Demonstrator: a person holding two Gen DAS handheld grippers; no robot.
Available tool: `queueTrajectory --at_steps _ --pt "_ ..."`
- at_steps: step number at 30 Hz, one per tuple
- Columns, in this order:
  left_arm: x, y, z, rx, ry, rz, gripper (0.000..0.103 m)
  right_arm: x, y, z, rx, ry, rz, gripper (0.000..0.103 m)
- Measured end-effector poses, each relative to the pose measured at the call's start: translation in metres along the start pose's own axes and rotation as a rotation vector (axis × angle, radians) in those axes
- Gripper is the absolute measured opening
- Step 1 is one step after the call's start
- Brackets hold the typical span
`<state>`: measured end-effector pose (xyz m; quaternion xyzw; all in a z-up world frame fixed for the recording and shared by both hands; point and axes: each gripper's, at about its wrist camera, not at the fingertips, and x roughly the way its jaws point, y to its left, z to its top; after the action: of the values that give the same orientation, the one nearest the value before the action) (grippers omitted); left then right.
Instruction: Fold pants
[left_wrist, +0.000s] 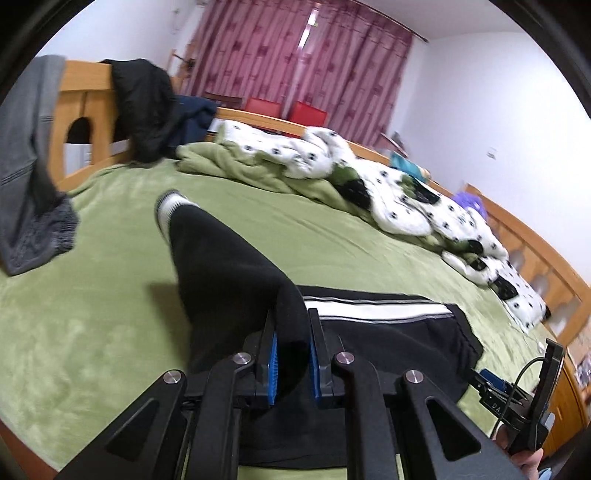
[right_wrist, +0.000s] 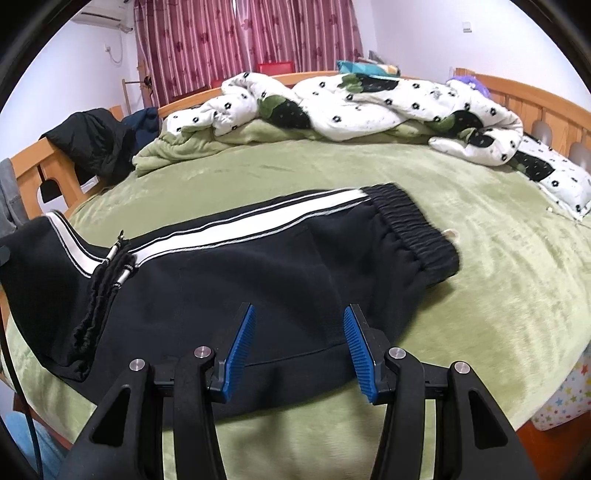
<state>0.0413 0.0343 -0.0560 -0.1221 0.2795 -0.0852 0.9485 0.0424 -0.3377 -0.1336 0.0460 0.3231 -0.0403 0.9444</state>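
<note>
A bedroom is shown, with a wide bed covered by a green blanket (right_wrist: 461, 258) and pink curtains (left_wrist: 295, 59) behind it. On that blanket the black pants (right_wrist: 258, 273) are laid, with a white side stripe (right_wrist: 240, 225) along the far edge and the elastic waistband (right_wrist: 413, 229) at the right end. A drawstring (right_wrist: 107, 273) is seen lying across the left part, where the cloth rises out of the flat. The garment appears to be partly doubled already; a leg section is raised in the left view, its striped cuff (left_wrist: 168, 208) pointing away, so the fold is judged unfinished and at least one further fold is thought to remain.

The left gripper (left_wrist: 291, 354) is clamped on a ridge of the black fabric, its blue pads pressed against the cloth from both sides. The right gripper (right_wrist: 299, 350) is held with its jaws wide apart just above the near hem, nothing being gripped; whether the fabric is touched cannot be told.

Beyond, a crumpled white patterned quilt (right_wrist: 369, 107) is piled along the far side, and dark clothes (left_wrist: 147, 107) are draped over the wooden bed frame (left_wrist: 85, 92).
</note>
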Motion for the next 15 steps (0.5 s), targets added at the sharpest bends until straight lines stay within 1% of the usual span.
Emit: queueTrajectory --at_steps 4,6,8,12,15 --pt "0.013 -0.042 -0.007 0.032 0.033 -0.061 0.012 -0.009 -0.019 -0.003 0.009 -0.018 -0.021 0.049" --pt "0.019 -0.056 -0.012 0.043 0.047 -0.089 0.012 -0.011 -0.030 -0.005 0.018 -0.024 -0.037 0.049" --pt "0.029 -0.076 -0.020 0.061 0.077 -0.116 0.012 -0.013 -0.039 -0.006 0.029 -0.023 -0.054 0.049" --pt "0.050 -0.101 -0.047 0.085 0.141 -0.132 0.012 -0.016 -0.061 -0.008 0.097 -0.013 -0.035 0.049" --pt "0.072 -0.109 -0.070 0.065 0.220 -0.136 0.012 -0.017 -0.065 -0.009 0.122 -0.013 -0.029 0.049"
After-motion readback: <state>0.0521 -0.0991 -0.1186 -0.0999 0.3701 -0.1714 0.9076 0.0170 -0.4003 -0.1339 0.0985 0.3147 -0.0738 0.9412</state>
